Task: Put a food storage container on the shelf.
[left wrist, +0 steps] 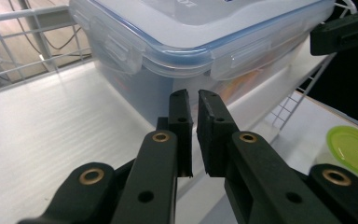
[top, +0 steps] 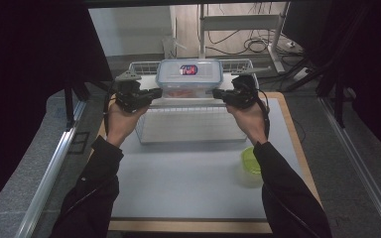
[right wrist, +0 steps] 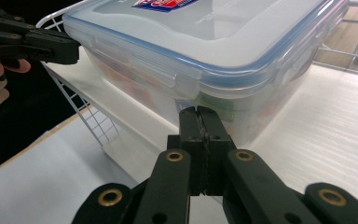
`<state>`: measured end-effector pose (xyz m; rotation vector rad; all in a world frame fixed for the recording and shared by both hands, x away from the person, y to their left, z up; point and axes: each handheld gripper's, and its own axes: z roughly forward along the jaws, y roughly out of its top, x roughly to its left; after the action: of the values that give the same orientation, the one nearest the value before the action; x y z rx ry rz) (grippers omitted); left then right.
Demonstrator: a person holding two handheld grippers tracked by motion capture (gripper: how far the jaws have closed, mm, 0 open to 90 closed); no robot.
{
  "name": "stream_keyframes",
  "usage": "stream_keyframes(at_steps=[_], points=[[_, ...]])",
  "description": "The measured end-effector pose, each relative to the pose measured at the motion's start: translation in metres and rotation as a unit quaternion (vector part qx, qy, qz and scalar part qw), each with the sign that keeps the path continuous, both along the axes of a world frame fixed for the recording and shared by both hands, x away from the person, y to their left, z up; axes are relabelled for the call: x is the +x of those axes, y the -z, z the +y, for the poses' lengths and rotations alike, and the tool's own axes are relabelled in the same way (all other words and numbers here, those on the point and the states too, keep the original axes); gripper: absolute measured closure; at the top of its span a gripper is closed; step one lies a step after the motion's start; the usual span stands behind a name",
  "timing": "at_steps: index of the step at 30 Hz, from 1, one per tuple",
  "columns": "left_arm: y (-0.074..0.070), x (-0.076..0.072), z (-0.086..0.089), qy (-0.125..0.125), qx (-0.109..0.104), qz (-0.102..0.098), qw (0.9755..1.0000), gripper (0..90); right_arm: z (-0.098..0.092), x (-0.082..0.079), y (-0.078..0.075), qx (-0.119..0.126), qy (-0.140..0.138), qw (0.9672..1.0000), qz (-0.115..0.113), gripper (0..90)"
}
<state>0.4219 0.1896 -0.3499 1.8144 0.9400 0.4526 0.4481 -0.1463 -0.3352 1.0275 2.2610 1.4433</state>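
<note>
High view: two dark sleeves come in from the bottom edge, forearms angled inward and up the table point(top: 188, 198). Green-lidded tub point(top: 250, 166) sits near the table's right edge, just beside the right sleeve. Left hand point(top: 121, 116) grips the left gripper point(top: 155, 92), palm up, jaws pointing right at the box point(top: 189, 78). Right hand point(top: 245, 116) grips the right gripper point(top: 217, 93), jaws pointing left at the same box. The grippers flank the box, one at each end. Box is clear with a blue-rimmed lid and a red-blue label, and sits in a white wire basket point(top: 144, 67) at the table's far edge, on its raised shelf.

Left gripper view: left gripper point(left wrist: 194, 100) jaws nearly closed, a thin gap between them, holding nothing. Tips sit just below the box point(left wrist: 200, 42) lid rim; contact cannot be told. Other gripper point(left wrist: 342, 32) at the top right. Green tub point(left wrist: 354, 149) at the right edge.

Right gripper view: right gripper point(right wrist: 198, 112) jaws pressed together, nothing between them. Tips sit against the box point(right wrist: 205, 46) wall under the lid. Other gripper point(right wrist: 32, 42) at the top left with fingers point(right wrist: 0, 81) behind it. Basket point(right wrist: 88, 116) wire below.
</note>
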Motion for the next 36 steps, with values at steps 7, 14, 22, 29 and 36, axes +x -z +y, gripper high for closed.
stream_keyframes(at_steps=[7, 14, 22, 29, 36], points=[[0.002, 0.000, -0.005, 0.002, 0.001, -0.001, 1.0000, 82.4, -0.004, 0.008, 0.002, 0.000, 0.019, 0.9998, 0.007, 89.0], [0.008, -0.014, -0.008, 0.013, 0.022, -0.014, 0.9996, 66.5, -0.009, -0.002, 0.007, 0.008, 0.007, 0.9999, 0.004, 79.5], [0.018, -0.037, -0.014, 0.033, 0.033, -0.018, 0.9987, 40.0, -0.010, -0.021, 0.012, 0.002, -0.016, 0.9999, -0.005, 58.0], [0.025, -0.057, -0.015, 0.050, 0.038, -0.015, 0.9979, 25.2, -0.012, -0.041, 0.020, -0.017, -0.026, 0.9993, -0.018, 43.5], [0.040, -0.079, -0.016, 0.059, 0.033, -0.015, 0.9976, 11.7, -0.015, -0.061, 0.034, -0.035, -0.041, 0.9982, -0.025, 29.8]])
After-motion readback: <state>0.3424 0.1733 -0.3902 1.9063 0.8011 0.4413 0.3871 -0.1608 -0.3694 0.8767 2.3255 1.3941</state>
